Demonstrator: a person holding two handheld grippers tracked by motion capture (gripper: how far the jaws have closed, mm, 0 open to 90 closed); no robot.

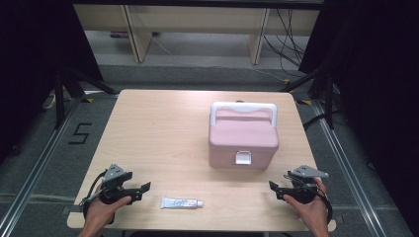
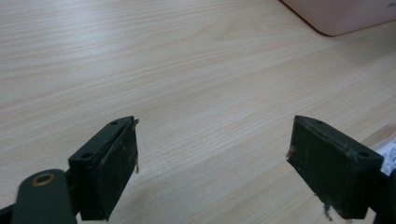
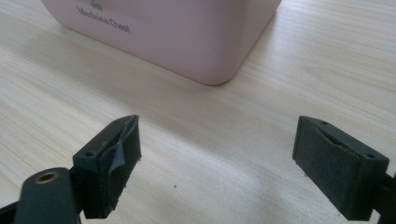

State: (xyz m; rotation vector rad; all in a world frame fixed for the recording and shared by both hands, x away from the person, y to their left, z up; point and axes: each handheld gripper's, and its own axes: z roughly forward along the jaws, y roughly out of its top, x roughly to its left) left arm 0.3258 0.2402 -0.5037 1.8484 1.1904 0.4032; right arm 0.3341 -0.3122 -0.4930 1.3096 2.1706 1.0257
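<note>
A pink medicine chest (image 1: 243, 137) with a white handle and a white front latch stands shut on the right half of the wooden table (image 1: 158, 128). A small white tube (image 1: 181, 202) lies flat near the front edge. My left gripper (image 1: 141, 190) rests at the front left, jaws open and empty, pointing right toward the tube. In the left gripper view (image 2: 212, 158) bare wood lies between the jaws, the tube's end (image 2: 388, 151) peeks past the right jaw, and the chest's corner (image 2: 336, 16) is far off. My right gripper (image 1: 275, 190) sits open and empty at the front right; its view (image 3: 215, 163) faces the chest's corner (image 3: 187, 37).
Dark curtains flank the table on both sides. Stand legs and cables lie on the floor beside it, and a wooden bench stands behind. Bare tabletop stretches across the left half and between the two grippers.
</note>
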